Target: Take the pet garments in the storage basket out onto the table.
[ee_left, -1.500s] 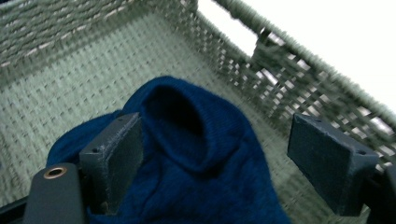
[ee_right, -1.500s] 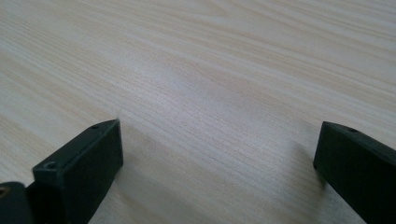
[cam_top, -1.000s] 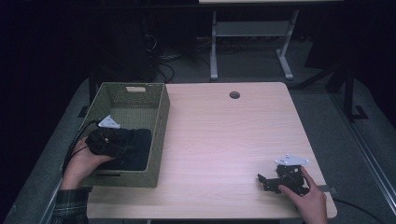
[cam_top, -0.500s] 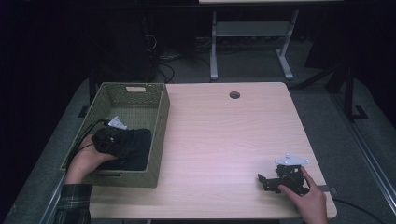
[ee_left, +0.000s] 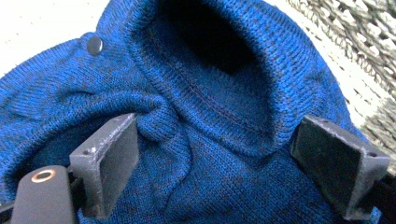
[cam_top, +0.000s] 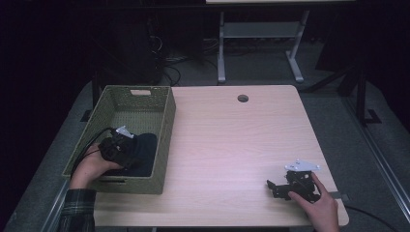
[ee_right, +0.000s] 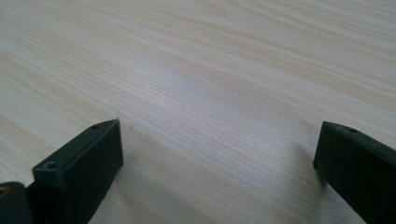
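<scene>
1. My left gripper (cam_top: 126,153) is down inside the woven basket (cam_top: 167,116) at the near-left of the desk (cam_top: 232,140); its fingers (ee_left: 112,161) stand spread wide, pressed against the blue knit garment (ee_left: 196,116) but not yet clenched on it.

2. The garment lies crumpled on the basket floor toward the near right corner; in the left gripper view a ribbed collar or cuff opening sits between the fingers, with a small dark snap button (ee_left: 95,45) off to one side.

3. I judge the job as barely begun: the garment has been reached but not gripped, and lifting it out onto the desk remains to do.

4. My right gripper (cam_top: 278,186) rests at the near-right of the desk, fingers (ee_right: 84,158) released with bare wood between them, holding nothing; it is well apart from the basket.

5. Edges: the basket's right wall stands just beside the garment, so a lift must go up before it goes right; the near wall is close to my left hand (cam_top: 89,166).

6. Open room: the whole middle of the desk between basket and right gripper is bare, apart from a cable hole (cam_top: 242,98) at the far edge; the right gripper sits near the desk's near-right corner.
</scene>
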### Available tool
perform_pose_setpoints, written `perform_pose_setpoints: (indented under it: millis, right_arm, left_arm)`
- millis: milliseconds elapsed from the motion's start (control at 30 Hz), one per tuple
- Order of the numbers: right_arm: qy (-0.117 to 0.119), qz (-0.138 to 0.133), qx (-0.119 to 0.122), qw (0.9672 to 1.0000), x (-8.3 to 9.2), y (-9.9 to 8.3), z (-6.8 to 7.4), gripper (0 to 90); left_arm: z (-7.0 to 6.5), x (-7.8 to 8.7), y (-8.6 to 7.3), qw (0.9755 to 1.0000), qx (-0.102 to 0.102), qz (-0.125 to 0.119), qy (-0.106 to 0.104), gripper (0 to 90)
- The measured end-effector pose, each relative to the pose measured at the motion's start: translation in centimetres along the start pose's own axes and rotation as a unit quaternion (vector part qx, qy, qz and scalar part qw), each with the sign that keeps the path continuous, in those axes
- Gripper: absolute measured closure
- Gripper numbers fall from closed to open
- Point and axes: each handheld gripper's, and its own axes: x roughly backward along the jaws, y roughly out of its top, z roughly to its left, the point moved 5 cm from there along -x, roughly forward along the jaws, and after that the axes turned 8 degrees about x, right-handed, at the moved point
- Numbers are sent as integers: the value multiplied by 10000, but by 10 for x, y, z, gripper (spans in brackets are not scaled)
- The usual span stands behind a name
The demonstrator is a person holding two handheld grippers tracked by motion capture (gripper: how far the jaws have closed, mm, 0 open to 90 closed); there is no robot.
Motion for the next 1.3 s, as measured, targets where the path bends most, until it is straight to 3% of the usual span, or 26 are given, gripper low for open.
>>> perform_pose_setpoints:
  millis: [167, 300, 400, 533, 667, 900, 967, 1100, 1167, 1300]
  right_arm:
    - [-1, -1, 3, 10000, 0, 0, 0, 10]
    - [-1, -1, -1, 10000, 0, 0, 0, 10]
    - [0, 0, 1, 10000, 0, 0, 0, 10]
    - [-1, -1, 0, 10000, 0, 0, 0, 10]
    - [0, 0, 1, 10000, 0, 0, 0, 10]
    - [0, -2, 4, 10000, 0, 0, 0, 10]
    - [0, 0, 2, 10000, 0, 0, 0, 10]
    - [0, 1, 1, 10000, 0, 0, 0, 10]
    - [0, 0, 0, 10000, 0, 0, 0, 10]
    - [0, 0, 1, 10000, 0, 0, 0, 10]
  left_arm:
    - [-1, -7, -3, 9997, -39, 240, -65, 162]
    - [0, -10, -5, 9989, 25, 447, -168, 335]
    - [2, -9, -5, 9988, 67, 465, -122, 489]
    - [4, -5, -4, 9986, 312, 380, -182, 695]
    - [6, -1, -3, 9985, 340, 365, -221, 766]
    - [7, 10, 2, 9992, 330, -96, -202, 784]
    - [8, 16, 5, 9983, 466, -287, -183, 791]
    - [7, 34, 11, 9945, 640, -781, -273, 849]
    - [7, 42, 12, 9937, 657, -886, -181, 851]
    - [7, 54, 15, 9893, 791, -1207, -209, 855]
